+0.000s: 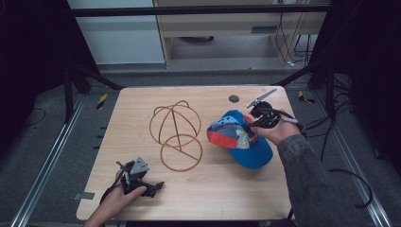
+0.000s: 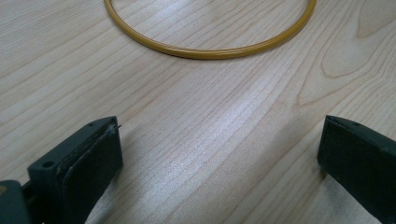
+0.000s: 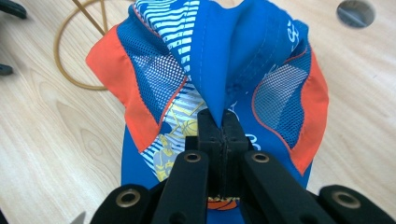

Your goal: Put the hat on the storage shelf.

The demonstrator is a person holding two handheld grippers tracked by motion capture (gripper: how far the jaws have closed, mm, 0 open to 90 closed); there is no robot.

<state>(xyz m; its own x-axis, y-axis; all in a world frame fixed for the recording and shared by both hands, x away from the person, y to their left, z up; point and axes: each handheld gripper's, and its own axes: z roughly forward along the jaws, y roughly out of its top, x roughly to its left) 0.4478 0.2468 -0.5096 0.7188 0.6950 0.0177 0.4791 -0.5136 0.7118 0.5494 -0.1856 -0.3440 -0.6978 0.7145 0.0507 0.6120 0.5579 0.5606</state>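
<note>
Matt pale wood table (image 1: 213, 189), cloth & mesh cap (image 3: 224, 60), glossy wire frame (image 1: 176, 135)

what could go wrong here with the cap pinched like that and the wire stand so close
The right gripper holds the cap by a thin pinched fold of blue fabric, so it may slip free when lifted. The wire stand is light and unheld: the left gripper is open on the table short of the stand's base ring, so pushing the cap on could tip or slide it.

A pale wooden table (image 1: 198, 198) stands on grey floor (image 1: 42, 142), dark curtains either side.
</note>
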